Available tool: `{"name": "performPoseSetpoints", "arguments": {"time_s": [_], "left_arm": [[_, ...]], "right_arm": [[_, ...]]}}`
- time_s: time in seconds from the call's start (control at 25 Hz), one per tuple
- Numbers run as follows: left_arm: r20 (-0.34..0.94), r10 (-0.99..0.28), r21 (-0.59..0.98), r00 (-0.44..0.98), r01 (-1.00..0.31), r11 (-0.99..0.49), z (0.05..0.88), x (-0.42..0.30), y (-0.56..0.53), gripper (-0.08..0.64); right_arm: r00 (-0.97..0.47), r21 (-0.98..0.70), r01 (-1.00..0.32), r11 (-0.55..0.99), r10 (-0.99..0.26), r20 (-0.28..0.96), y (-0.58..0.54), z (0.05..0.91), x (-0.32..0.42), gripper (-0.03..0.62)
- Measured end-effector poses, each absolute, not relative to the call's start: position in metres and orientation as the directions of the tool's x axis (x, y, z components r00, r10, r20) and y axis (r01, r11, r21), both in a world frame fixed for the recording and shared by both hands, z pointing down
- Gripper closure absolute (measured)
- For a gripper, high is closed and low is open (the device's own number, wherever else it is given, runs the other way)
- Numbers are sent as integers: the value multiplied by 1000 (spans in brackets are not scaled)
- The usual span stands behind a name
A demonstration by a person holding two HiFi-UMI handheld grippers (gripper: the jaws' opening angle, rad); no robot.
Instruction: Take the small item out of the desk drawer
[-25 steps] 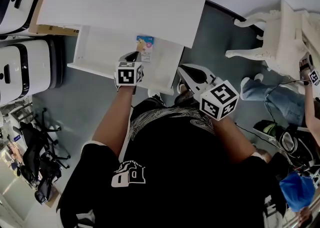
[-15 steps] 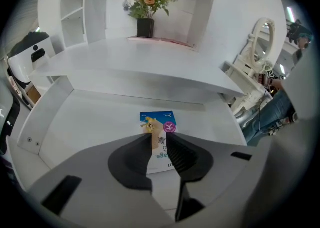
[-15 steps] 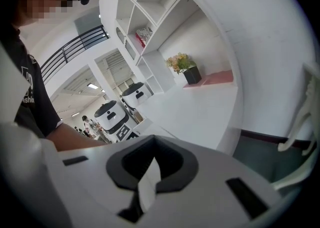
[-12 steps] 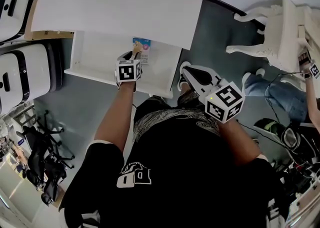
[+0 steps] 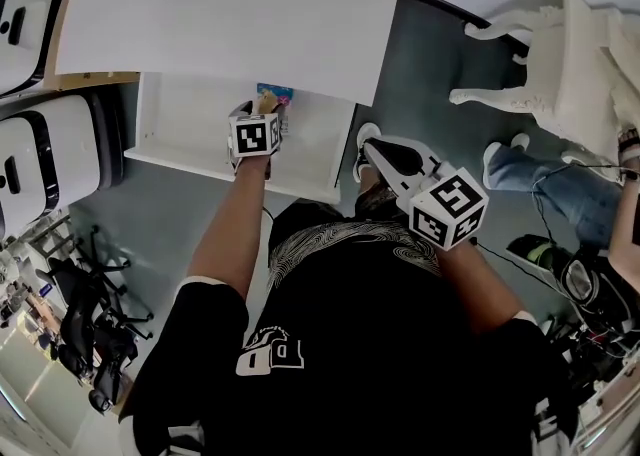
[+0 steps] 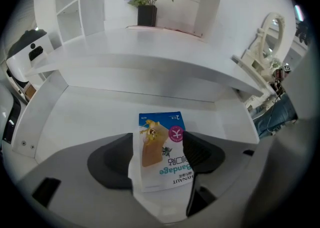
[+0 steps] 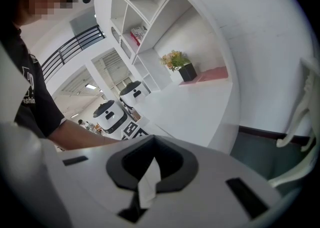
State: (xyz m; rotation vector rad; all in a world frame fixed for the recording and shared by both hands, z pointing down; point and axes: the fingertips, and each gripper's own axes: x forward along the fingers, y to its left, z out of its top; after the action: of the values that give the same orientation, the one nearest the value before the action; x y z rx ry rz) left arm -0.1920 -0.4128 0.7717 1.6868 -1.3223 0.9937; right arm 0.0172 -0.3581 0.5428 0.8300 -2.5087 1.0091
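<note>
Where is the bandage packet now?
In the head view the bandage packet lies in the open desk drawer's right half, between the left gripper's opening jaws.

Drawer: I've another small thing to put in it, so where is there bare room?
Free: the drawer floor from its left wall to the bandage packet, plus a narrower strip right of it. The desk top is bare but for a flower pot at the back. Crowded: at the packet, where the left gripper is opening its jaws around it.

Wht chair (image 5: 575, 74), flower pot (image 6: 147, 15)
</note>
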Motion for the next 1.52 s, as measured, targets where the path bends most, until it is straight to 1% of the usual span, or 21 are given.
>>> {"name": "performPoseSetpoints", "arguments": {"time_s": [0.24,0.56,0.76,0.88,1.0,1.4,1.52], "left_arm": [[920,-350,125,175,-979,-161,779,-181,-417,198],[949,-282,103,138,-985,-135,794,-179,-412,146],[961,-250,87,120,-987,-138,805,-180,-413,138],[971,-219,75,98,-991,-112,811,-181,-409,135],[973,-216,58,77,-994,-95,814,-182,-409,133],[977,-196,61,83,-991,-115,816,-184,-406,134],[977,-187,87,106,-991,-106,813,-181,-405,135]], "right_arm": [[-785,-533,-615,581,-391,480,-361,545,18,583],[-781,-534,-621,574,-391,487,-361,549,26,583],[-778,-539,-624,566,-387,495,-364,552,29,583],[-777,-538,-625,565,-384,500,-365,553,31,583],[-774,-538,-628,562,-384,503,-366,554,34,583],[-772,-538,-632,558,-388,504,-364,554,37,583],[-774,-533,-629,566,-388,501,-361,551,34,583]]}}
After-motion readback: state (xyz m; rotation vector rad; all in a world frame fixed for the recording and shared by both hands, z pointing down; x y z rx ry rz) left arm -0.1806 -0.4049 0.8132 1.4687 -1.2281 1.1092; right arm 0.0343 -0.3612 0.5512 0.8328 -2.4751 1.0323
